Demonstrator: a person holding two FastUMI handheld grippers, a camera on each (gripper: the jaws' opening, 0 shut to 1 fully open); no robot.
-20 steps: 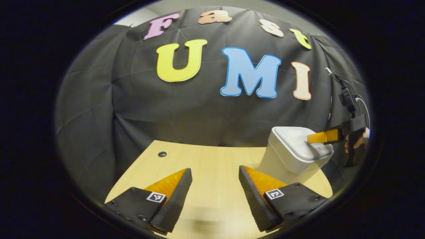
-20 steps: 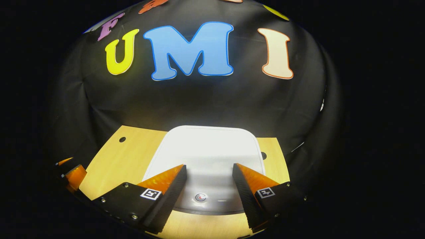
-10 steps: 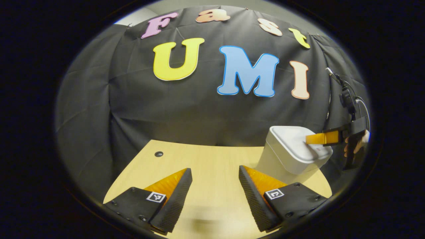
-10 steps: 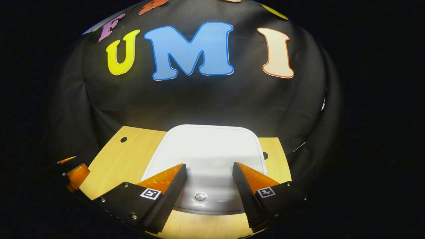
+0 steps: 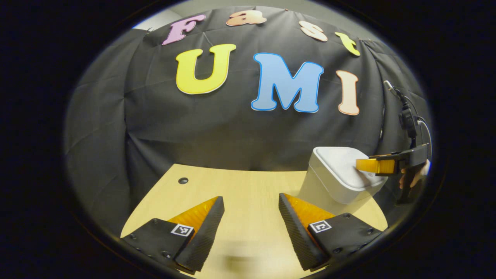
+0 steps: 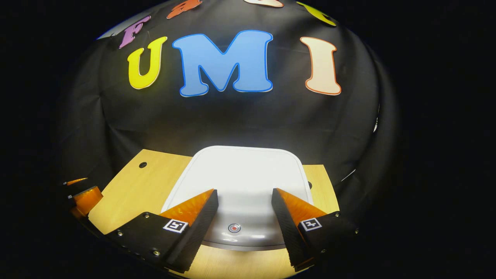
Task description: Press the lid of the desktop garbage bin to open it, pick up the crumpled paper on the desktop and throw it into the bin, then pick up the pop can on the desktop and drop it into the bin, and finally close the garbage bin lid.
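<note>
White, rounded-square bin lid (image 6: 240,174) sits closed at lower centre — right gripper (image 6: 244,211) above it, jaws apart — left gripper (image 5: 251,217) jaws apart too.

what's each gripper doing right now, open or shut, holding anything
Left gripper: open, holding nothing, over the table.
Right gripper: open, holding nothing, over the bin lid.

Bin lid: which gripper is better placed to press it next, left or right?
Right. The right gripper hangs open directly over the white square plastic bin lid, its round button between the fingers. The left gripper is open over the bare light wooden table, off to the bin's side.
</note>
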